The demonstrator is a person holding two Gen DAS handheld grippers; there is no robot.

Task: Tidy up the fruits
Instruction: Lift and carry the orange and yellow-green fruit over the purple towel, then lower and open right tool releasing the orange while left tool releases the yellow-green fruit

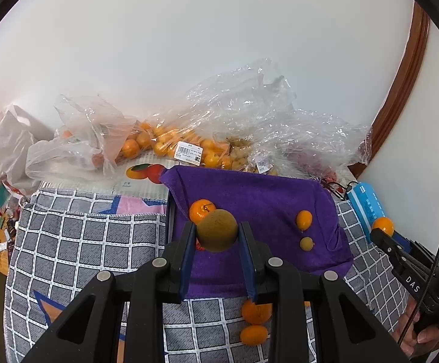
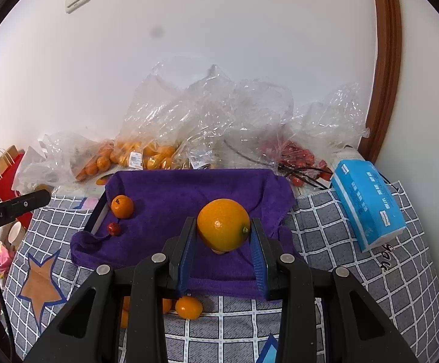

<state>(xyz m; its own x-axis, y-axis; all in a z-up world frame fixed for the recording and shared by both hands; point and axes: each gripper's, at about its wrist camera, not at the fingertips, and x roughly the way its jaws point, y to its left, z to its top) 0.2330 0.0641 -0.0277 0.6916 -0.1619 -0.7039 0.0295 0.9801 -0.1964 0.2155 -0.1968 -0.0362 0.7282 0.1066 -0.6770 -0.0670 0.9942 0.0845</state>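
My left gripper (image 1: pixel 217 234) is shut on a brownish-green round fruit (image 1: pixel 216 230) and holds it above the purple towel (image 1: pixel 249 193). On the towel lie a tangerine (image 1: pixel 200 209) and two small kumquats (image 1: pixel 304 219). My right gripper (image 2: pixel 223 233) is shut on a large orange (image 2: pixel 223 228) over the same purple towel (image 2: pixel 195 193), where a tangerine (image 2: pixel 122 206) and a small red fruit (image 2: pixel 114 229) lie at the left. The right gripper also shows at the right of the left wrist view (image 1: pixel 383 227), holding the orange.
Clear plastic bags of oranges (image 1: pixel 165 142) and red fruits (image 2: pixel 292 154) lie along the wall behind the towel. A blue tissue pack (image 2: pixel 368 202) lies at the right. Loose oranges (image 1: pixel 254 323) rest on the checked cloth (image 1: pixel 83 242) near my grippers.
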